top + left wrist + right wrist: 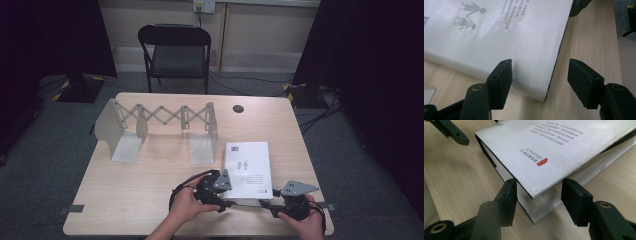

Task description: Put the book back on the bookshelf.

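Wooden table [150, 200]: bears an extending metal rack [160, 125] far left, presumably awaiting books. White book [248, 167]: lies flat near right, within reach of both hands. Right gripper [539, 192]: straddles its near corner, probably for lifting; clenched or merely flanking, cannot tell. Left gripper [540, 72]: gapes released over the cover's edge.

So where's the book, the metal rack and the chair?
book [248, 167]: high view, middle of its white cover.
metal rack [126, 148]: high view, flat foot plate at its left end.
chair [178, 59]: high view, dark seat cushion.
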Tool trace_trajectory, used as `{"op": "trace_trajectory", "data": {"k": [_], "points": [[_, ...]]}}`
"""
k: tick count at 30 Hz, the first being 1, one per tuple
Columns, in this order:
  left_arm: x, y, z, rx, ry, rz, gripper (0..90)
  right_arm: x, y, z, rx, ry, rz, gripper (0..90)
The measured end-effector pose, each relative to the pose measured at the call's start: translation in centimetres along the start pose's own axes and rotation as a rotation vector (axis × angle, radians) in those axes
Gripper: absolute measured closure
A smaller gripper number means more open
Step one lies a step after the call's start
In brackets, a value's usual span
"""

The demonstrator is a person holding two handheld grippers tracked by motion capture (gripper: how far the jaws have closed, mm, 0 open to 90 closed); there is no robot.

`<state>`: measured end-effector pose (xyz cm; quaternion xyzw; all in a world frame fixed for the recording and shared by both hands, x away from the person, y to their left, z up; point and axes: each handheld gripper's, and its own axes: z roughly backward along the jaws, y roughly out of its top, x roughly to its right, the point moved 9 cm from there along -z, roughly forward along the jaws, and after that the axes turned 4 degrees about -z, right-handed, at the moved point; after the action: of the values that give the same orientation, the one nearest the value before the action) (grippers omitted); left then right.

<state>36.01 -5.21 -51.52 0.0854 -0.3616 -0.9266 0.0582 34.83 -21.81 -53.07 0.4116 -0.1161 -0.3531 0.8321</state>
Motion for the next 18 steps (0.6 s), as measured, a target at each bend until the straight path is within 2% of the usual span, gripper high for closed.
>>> {"op": "trace_trajectory", "data": {"k": [7,10,14,16,18], "points": [[0.2,1.7,-1.3,0.018,0.04,-0.025,33.6,-0.1,0.3,0.1,0.008,0.011,-0.007,49.7],[0.2,2.5,-2.1,0.025,0.058,-0.024,28.6,-0.1,0.2,0.1,0.005,0.012,-0.006,49.7],[0.0,3.3,-3.0,0.023,0.084,-0.043,22.2,-0.1,0.2,0.1,0.003,0.013,-0.006,49.7],[-0.1,3.5,-3.2,-0.004,0.086,-0.052,19.9,-0.1,0.3,0.1,0.002,0.012,-0.004,49.7],[-0.1,3.7,-3.7,0.005,0.097,-0.054,15.5,-0.1,0.3,0.1,0.004,0.013,-0.007,49.7]]}}
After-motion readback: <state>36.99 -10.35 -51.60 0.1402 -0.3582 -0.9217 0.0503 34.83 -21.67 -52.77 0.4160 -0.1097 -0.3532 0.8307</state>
